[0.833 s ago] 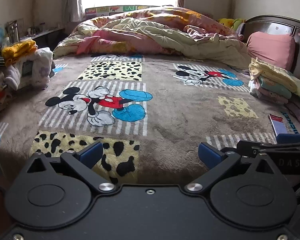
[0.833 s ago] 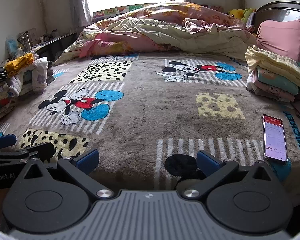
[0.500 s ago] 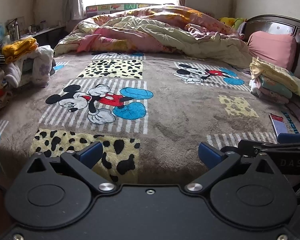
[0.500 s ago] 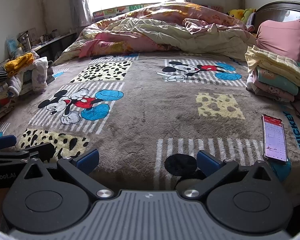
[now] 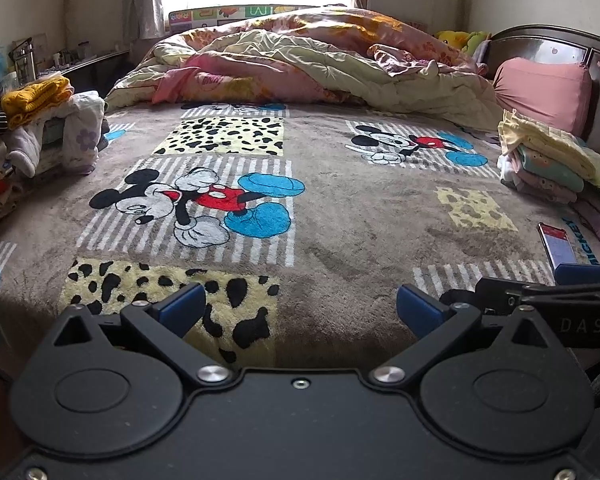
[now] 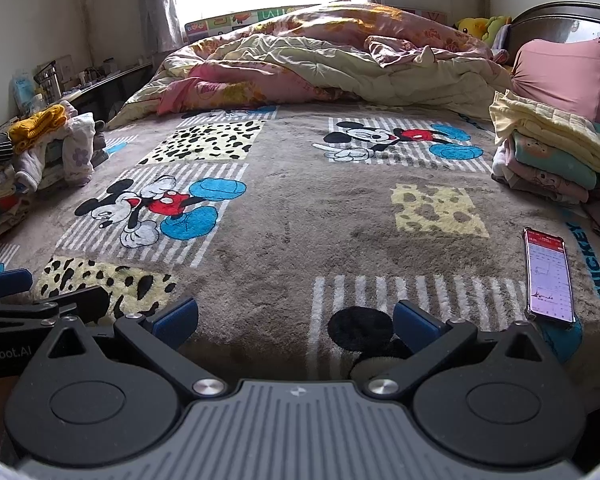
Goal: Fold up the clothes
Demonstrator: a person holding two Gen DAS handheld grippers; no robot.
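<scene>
A loose heap of clothes (image 5: 48,120) (image 6: 48,144), with a yellow knit on top, lies at the bed's left edge. A folded stack of clothes (image 5: 548,160) (image 6: 548,152) sits at the right, in front of a pink pillow. My left gripper (image 5: 300,308) hovers open over the near edge of the brown cartoon-mouse blanket (image 5: 340,208), nothing between its blue pads. My right gripper (image 6: 296,316) is open too, empty, beside the left one. Each gripper shows at the edge of the other's view.
A phone (image 6: 548,276) (image 5: 556,244) with a lit screen lies on the blanket near the front right. A crumpled pink and cream quilt (image 5: 300,68) fills the far end under the window. A dark headboard (image 6: 572,20) stands at the right, cluttered shelves at the left.
The left wrist view has tipped slightly, with the blanket pattern sliding a little lower in frame. The right gripper has stayed still. Both jaws remain wide.
</scene>
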